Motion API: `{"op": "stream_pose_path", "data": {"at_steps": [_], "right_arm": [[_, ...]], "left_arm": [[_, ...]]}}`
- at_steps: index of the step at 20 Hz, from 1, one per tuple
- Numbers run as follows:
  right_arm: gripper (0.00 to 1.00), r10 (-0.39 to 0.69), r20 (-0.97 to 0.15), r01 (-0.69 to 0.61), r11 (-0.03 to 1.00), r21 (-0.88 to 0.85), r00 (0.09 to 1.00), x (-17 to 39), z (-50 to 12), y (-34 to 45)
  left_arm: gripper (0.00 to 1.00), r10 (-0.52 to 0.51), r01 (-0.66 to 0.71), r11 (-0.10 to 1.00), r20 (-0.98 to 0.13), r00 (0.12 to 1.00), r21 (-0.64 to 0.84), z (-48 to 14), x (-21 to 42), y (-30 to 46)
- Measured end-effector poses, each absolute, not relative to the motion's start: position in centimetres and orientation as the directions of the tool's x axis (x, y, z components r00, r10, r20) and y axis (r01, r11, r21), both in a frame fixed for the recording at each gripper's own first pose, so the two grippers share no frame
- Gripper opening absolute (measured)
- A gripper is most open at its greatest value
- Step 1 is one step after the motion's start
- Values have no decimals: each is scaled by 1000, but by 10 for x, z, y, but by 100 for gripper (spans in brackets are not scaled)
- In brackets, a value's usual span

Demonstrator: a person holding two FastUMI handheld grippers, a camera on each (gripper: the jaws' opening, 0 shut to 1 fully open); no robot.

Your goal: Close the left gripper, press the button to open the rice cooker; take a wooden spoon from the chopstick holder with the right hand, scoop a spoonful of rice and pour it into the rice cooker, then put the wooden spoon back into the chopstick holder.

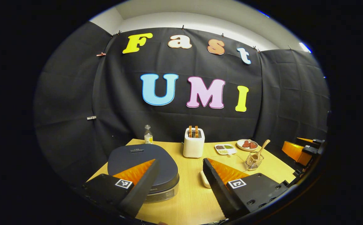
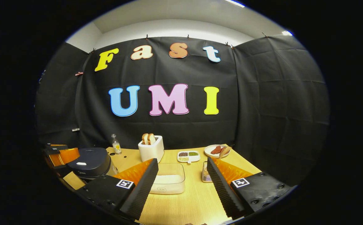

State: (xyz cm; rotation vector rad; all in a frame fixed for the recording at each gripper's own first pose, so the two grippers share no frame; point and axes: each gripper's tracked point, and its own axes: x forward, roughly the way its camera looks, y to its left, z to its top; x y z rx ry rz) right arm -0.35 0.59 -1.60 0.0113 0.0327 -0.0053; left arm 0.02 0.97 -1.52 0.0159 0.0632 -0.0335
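Note:
The rice cooker stands at the table's left with its dark lid down and a small button near the lid's far edge. My left gripper is open, held above and just right of the cooker, with nothing between its fingers. A wire chopstick holder with the wooden spoon leaning in it stands toward the right. In the right gripper view, my right gripper is open over a clear container of white rice. The chopstick holder is partly hidden behind its right finger. The rice cooker lies at the left.
A white toaster with bread stands at the back of the wooden table. Beside it are a small bottle, a divided dish and a plate of food. Black cloth walls close the back and sides.

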Motion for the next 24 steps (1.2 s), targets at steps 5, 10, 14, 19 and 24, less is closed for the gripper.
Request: {"op": "stream_pose_path", "data": {"at_steps": [5, 10, 14, 19, 24], "right_arm": [[98, -11, -46, 11, 1000, 9, 999, -8, -22, 4], [98, -12, -67, 13, 1000, 12, 998, -11, -28, 1], [98, -21, -76, 22, 1000, 8, 997, -13, -32, -2], [98, -40, -105, 40, 999, -3, 994, -18, -38, -11], [98, -89, -139, 86, 996, -27, 986, -27, -44, -30]], "left_arm": [[93, -17, 10, 999, -133, 991, -51, -8, 17, 28], [60, 25, -38, 997, -187, 982, -66, -6, 34, 65], [27, 18, -35, 998, -310, 951, -51, -37, 44, 91], [6, -1, -31, 996, -366, 931, -80, -57, 56, 107], [5, -38, -20, 992, -437, 899, -127, -87, 66, 107]]}}
